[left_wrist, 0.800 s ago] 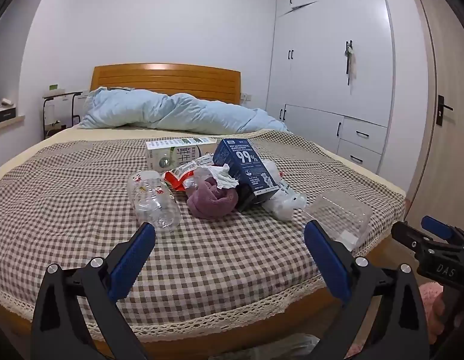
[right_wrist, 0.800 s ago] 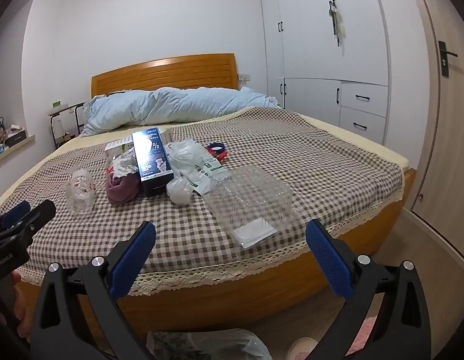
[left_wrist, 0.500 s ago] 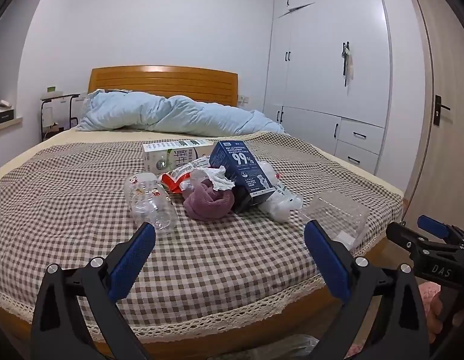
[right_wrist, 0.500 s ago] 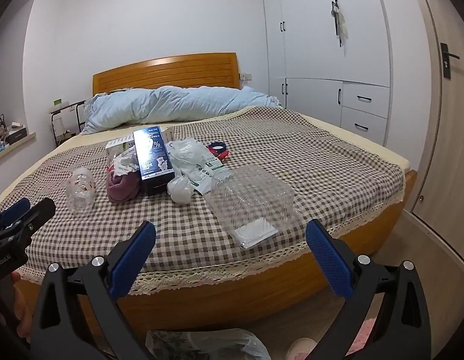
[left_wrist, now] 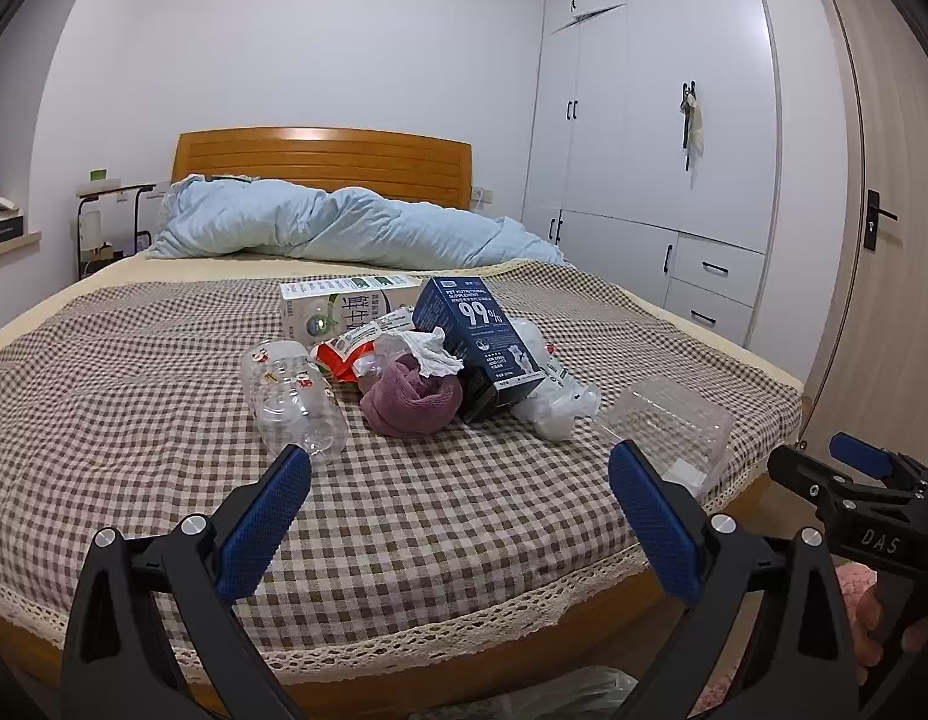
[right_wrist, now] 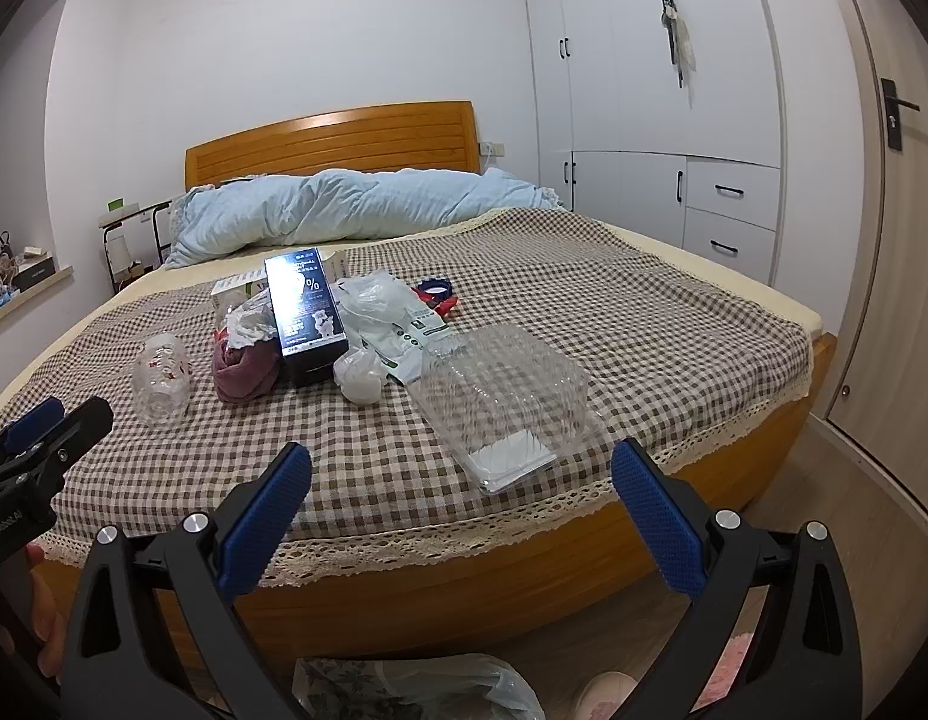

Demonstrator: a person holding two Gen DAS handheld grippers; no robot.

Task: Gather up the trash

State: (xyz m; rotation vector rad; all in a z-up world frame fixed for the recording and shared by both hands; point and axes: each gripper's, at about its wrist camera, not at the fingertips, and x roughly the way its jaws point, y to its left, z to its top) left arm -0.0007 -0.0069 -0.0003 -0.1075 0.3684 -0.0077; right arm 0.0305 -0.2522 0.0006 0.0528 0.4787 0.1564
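Both hand-held grippers, left and right, gape empty, barely nearer the bed's foot edge; clear clamshell box untouched.

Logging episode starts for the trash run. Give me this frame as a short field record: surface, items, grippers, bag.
surface: bed with brown checked cover
items: clear plastic bottle on its side; dark blue carton box; maroon rolled cloth; clear plastic clamshell container near the foot edge
left gripper: open, empty
right gripper: open, empty
bag: clear plastic bag on the floor below the bed edge
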